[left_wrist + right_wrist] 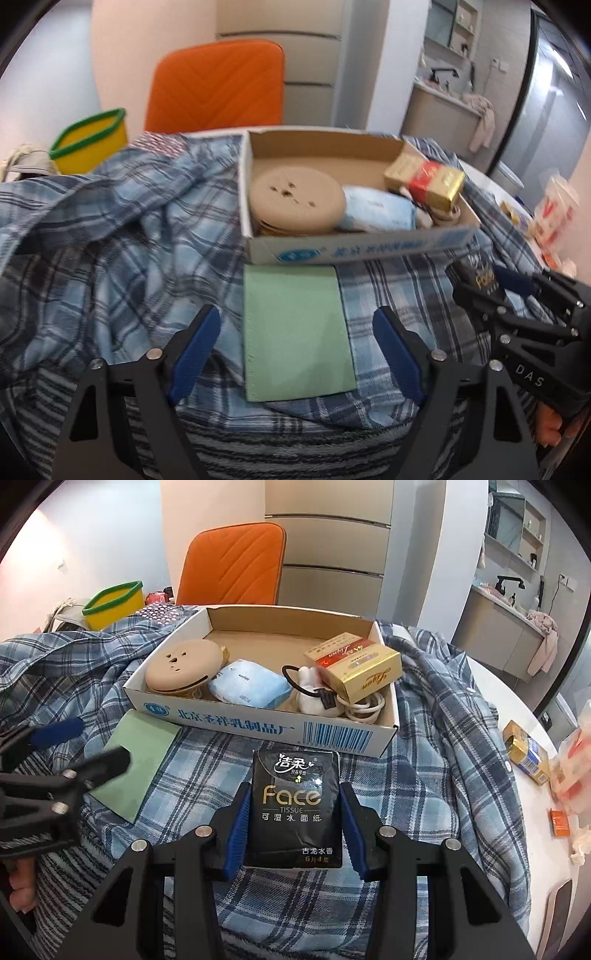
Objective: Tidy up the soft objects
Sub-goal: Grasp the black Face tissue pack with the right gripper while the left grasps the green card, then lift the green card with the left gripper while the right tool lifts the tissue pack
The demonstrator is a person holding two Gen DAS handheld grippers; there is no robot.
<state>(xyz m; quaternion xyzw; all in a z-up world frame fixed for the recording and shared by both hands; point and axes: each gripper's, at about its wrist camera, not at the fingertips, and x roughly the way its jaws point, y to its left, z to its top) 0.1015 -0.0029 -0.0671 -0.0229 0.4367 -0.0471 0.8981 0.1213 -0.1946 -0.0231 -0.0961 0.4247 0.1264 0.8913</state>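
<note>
A black "Face" tissue pack (296,806) sits between the fingers of my right gripper (295,814), which is shut on it above a blue plaid shirt (436,746). My left gripper (295,328) is open, its fingers on either side of a flat green cloth (295,332) that lies on the plaid shirt (122,236). A cardboard box (258,727) behind both holds a tan round case (183,666), a blue tissue pack (249,688), a gold-red carton (356,664) and a white cable. The right gripper (491,291) also shows at the right of the left wrist view.
An orange chair (236,565) stands behind the table. A yellow bin with a green rim (114,603) sits at the far left. Small boxes and packets (528,753) lie on the white tabletop at the right. A striped towel (295,443) lies under the shirt.
</note>
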